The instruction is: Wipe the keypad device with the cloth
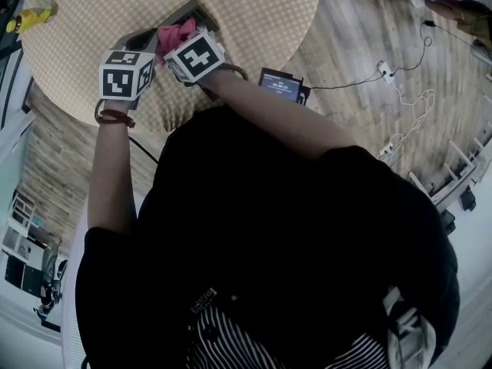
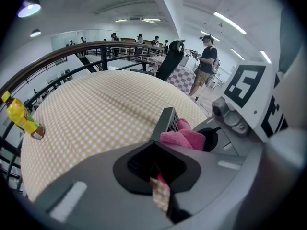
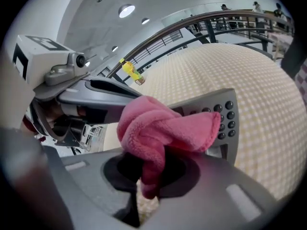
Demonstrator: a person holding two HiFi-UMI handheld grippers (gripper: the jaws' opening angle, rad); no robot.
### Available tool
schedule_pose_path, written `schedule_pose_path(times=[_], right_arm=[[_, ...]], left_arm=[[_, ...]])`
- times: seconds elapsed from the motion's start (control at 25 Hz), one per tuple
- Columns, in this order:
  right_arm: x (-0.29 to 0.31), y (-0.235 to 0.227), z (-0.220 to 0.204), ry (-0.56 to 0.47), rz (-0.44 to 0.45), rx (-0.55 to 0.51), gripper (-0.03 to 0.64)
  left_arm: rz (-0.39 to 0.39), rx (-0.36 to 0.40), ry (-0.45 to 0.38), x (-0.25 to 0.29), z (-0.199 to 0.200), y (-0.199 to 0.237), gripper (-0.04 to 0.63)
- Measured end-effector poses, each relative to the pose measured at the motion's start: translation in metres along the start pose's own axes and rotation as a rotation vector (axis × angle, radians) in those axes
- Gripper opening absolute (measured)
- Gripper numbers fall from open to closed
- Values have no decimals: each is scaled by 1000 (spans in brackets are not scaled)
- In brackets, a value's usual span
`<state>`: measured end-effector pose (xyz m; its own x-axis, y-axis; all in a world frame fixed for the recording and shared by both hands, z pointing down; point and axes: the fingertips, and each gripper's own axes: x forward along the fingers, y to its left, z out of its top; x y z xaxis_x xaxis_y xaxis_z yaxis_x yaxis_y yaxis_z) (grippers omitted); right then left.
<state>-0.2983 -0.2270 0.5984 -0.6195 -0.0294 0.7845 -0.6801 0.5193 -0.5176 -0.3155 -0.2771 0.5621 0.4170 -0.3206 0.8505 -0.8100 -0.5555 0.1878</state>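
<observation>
The grey keypad device (image 1: 187, 12) is tilted up over the round checked table (image 1: 254, 6). In the left gripper view it (image 2: 169, 122) rises edge-on out of my left gripper (image 2: 156, 166), which is shut on its near end. My right gripper (image 3: 148, 169) is shut on a bunched pink cloth (image 3: 160, 128). The cloth presses against the device's face (image 3: 225, 121) beside its dark round buttons. In the head view the cloth (image 1: 176, 33) lies between the left gripper (image 1: 144, 43) and the right gripper (image 1: 181, 43), which are close together.
A yellow bottle (image 1: 29, 17) stands at the table's far left edge. Below the table's edge, a small screen (image 1: 280, 84) and white cables (image 1: 403, 98) lie on the wooden floor. A dark railing (image 2: 72, 51) curves behind the table, and a person (image 2: 207, 63) stands beyond it.
</observation>
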Motion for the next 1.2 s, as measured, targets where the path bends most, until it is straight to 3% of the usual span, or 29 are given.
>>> schedule_pose_path(times=[0.48, 0.76, 0.96, 1.2], right_arm=[[21, -20, -60, 133, -36, 1, 63], [17, -14, -52, 116, -50, -73, 63], [-1, 11, 4, 20, 16, -114, 63], [5, 4, -12, 49, 15, -87, 63]], left_arm=[[-1, -6, -3, -1, -1, -1, 3], [3, 32, 5, -2, -2, -3, 3], [1, 19, -6, -3, -1, -1, 3], [8, 24, -8, -3, 0, -3, 3]])
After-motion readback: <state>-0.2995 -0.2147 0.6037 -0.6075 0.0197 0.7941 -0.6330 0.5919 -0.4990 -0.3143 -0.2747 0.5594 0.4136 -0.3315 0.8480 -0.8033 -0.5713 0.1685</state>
